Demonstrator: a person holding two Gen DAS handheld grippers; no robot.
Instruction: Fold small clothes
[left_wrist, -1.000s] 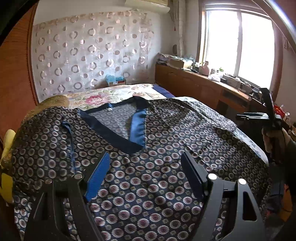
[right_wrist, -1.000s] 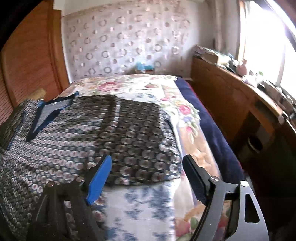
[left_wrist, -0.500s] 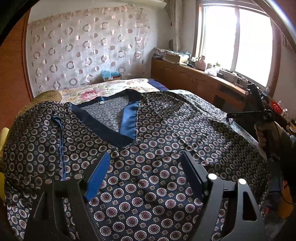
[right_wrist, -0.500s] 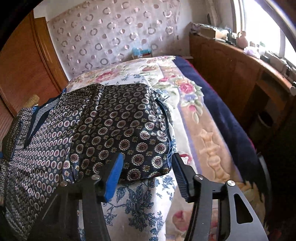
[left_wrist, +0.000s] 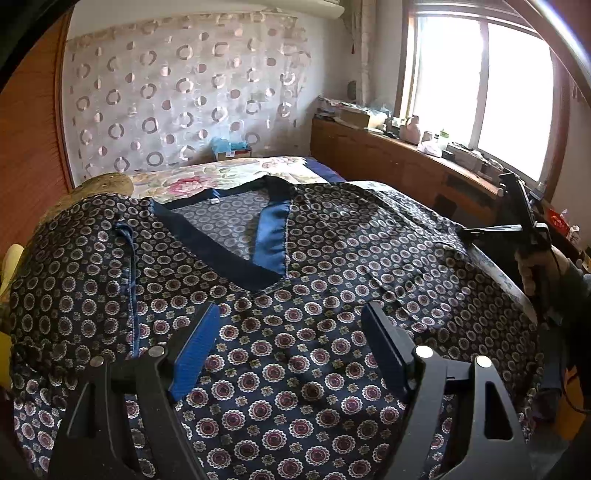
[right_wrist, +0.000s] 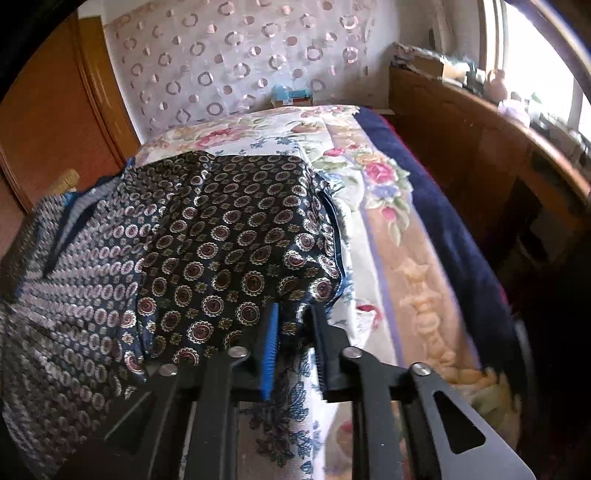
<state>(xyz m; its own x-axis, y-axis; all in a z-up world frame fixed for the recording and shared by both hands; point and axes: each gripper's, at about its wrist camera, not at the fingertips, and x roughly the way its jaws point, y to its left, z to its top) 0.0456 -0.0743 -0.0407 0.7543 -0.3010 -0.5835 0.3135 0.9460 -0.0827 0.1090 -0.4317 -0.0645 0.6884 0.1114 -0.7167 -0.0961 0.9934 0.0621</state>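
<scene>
Barely begun: shirt (left_wrist: 314, 295) flat on bed (right_wrist: 388, 229), unfolded; R gripper (right_wrist: 293, 325) jaws clamped on sleeve hem, L gripper (left_wrist: 291, 343) jaws apart, empty.

1 patterned shirt (left_wrist: 332, 266), 2 claws: left claw (left_wrist: 291, 332), right claw (right_wrist: 293, 325).

Dark navy patterned V-neck top (left_wrist: 332, 280) with blue satin neckline trim (left_wrist: 271, 236), spread flat front-up on floral bedspread (right_wrist: 373, 206); one sleeve (right_wrist: 236, 236) near bed edge, hem slightly lifted.
</scene>
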